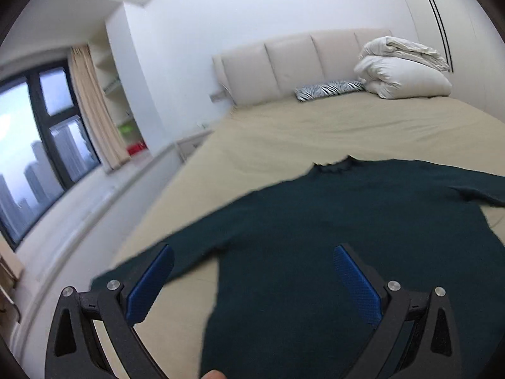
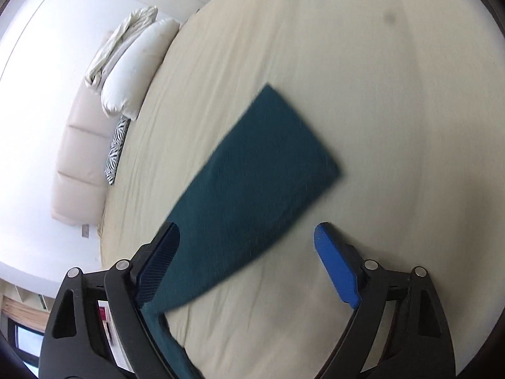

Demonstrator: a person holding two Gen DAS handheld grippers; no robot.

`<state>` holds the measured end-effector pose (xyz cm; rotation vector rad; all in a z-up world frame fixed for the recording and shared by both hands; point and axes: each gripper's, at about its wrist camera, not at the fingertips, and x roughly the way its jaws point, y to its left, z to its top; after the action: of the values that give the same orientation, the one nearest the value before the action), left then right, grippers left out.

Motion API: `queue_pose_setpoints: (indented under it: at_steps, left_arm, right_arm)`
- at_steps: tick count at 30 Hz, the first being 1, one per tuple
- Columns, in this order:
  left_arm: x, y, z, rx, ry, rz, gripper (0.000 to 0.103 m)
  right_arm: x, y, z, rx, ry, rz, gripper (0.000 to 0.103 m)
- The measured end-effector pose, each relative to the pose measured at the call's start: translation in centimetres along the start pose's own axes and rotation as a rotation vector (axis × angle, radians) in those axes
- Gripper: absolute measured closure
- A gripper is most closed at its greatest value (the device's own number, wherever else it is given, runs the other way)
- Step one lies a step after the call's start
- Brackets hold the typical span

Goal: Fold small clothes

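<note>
On the bed (image 1: pixel 315 126) a dark green sweater (image 1: pixel 315 237) lies spread flat, sleeves out — folding looks barely begun. Left tool (image 1: pixel 252 281) hovers wide and empty; right tool (image 2: pixel 246 252) gapes over one sleeve (image 2: pixel 252 173), gripping nothing.

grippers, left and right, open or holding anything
Left gripper: open, nothing held, above the dark green sweater.
Right gripper: open, sleeve between the fingers, ungripped.

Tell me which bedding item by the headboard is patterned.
The small zebra-striped pillow lying flat against the headboard; the folded duvet stacked beside it is plain off-white.
</note>
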<state>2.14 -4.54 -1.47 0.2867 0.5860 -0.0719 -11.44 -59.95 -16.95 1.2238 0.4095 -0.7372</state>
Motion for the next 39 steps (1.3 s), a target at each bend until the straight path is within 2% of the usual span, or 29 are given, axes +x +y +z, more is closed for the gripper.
queue_pose_setpoints:
  at_steps: [2, 5, 7, 9, 11, 13, 14, 15, 19, 22, 25, 26, 29, 31, 34, 37, 39]
  left_arm:
    - [1.6, -0.1, 0.1, -0.016, 0.083, -0.041, 0.000]
    - [2.1, 0.1, 0.2, -0.023, 0.066, -0.031, 0.000]
    - [2.4, 0.4, 0.4, -0.027, 0.065, -0.039, 0.000]
    - [3.2, 1.3, 0.7, -0.061, 0.091, -0.068, 0.000]
    - [4.1, 2.2, 0.7, -0.117, 0.121, -0.121, 0.000]
    - [5.2, 3.6, 0.6, -0.212, 0.159, -0.219, 0.000]
    - [5.5, 4.1, 0.0, -0.254, 0.171, -0.255, 0.002]
    - [5.7, 4.3, -0.4, -0.279, 0.176, -0.275, 0.006]
    - [7.5, 5.3, -0.4, -0.367, 0.210, -0.394, 0.008]
    - [7.9, 5.7, -0.9, -0.436, 0.221, -0.464, 0.008]
    - [8.8, 6.9, -0.7, -0.519, 0.218, -0.506, 0.008]
    - [9.3, 7.4, -0.8, -0.548, 0.221, -0.522, 0.008]
    - [10.6, 8.8, -1.0, -0.617, 0.233, -0.556, 0.008]
    - [11.6, 9.3, -1.2, -0.651, 0.245, -0.583, 0.008]
    - [13.0, 9.3, -1.6, -0.683, 0.283, -0.633, 0.008]
    - [14.1, 8.3, -1.9, -0.692, 0.329, -0.678, 0.008]
    - [14.7, 6.9, -1.8, -0.700, 0.356, -0.712, 0.008]
  right_arm:
    - [1.0, -0.2, 1.0, 0.011, -0.013, 0.013, 0.016]
    - [2.1, 0.2, 2.1, -0.015, -0.032, 0.006, 0.016]
    - [2.6, 1.0, 5.1, -0.040, -0.036, 0.006, 0.024]
    - [3.4, 1.4, 6.0, -0.058, -0.021, -0.009, 0.055]
    - [4.0, 2.3, 6.8, -0.056, -0.018, -0.050, 0.075]
    - [4.3, 3.8, 6.5, -0.073, -0.030, -0.072, 0.084]
    - [4.4, 5.0, 6.8, -0.108, -0.043, -0.087, 0.091]
    - [4.2, 6.4, 6.3, -0.145, -0.050, -0.095, 0.093]
    - [4.0, 14.6, 4.6, -0.353, -0.067, -0.068, 0.093]
    - [4.9, 23.0, 1.3, -0.541, -0.048, 0.015, 0.094]
    - [6.4, 30.9, -4.5, -0.742, 0.006, 0.111, 0.094]
    - [7.2, 33.5, -7.4, -0.816, 0.040, 0.155, 0.094]
    - [9.7, 37.9, -15.0, -0.963, 0.142, 0.238, 0.094]
    - [12.0, 39.1, -18.9, -1.028, 0.212, 0.257, 0.094]
    - [16.9, 38.5, -23.5, -1.053, 0.379, 0.210, 0.093]
    - [19.2, 36.3, -25.1, -1.066, 0.486, 0.196, 0.088]
    - [19.0, 35.3, -24.0, -1.043, 0.491, 0.250, 0.075]
